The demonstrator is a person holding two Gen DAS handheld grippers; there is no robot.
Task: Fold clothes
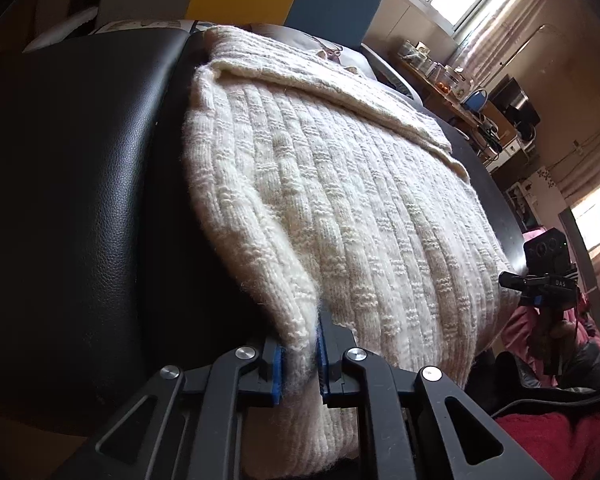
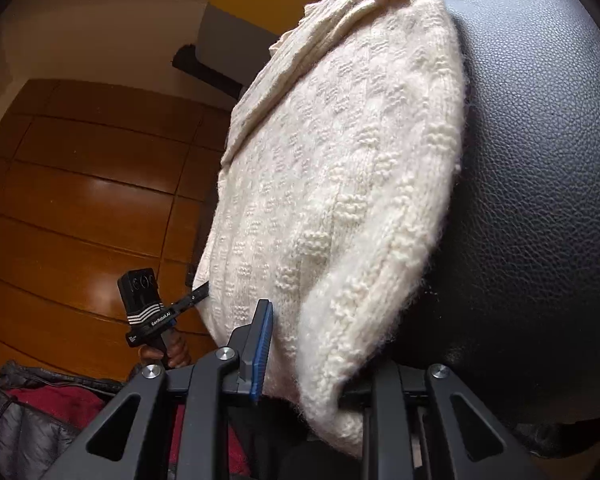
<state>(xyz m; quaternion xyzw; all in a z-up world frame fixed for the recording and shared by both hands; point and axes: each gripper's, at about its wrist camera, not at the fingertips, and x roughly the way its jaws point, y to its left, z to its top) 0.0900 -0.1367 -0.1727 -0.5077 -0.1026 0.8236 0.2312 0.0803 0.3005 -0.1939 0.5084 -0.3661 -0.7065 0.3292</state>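
The cream sweater (image 1: 340, 200) lies on the black seat (image 1: 80, 200), its hem hanging over the near edge, ribs running toward 12 o'clock. The left gripper (image 1: 300, 364) pinches that hem at 6 o'clock; the right gripper (image 2: 320, 360) straddles the other corner, jaws' closure unclear.

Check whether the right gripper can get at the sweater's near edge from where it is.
Probably yes. The right gripper already has the sweater edge between its open jaws, with nothing in the way; only one blue pad shows, the other hidden behind the knit. The left gripper is shut on its own edge.
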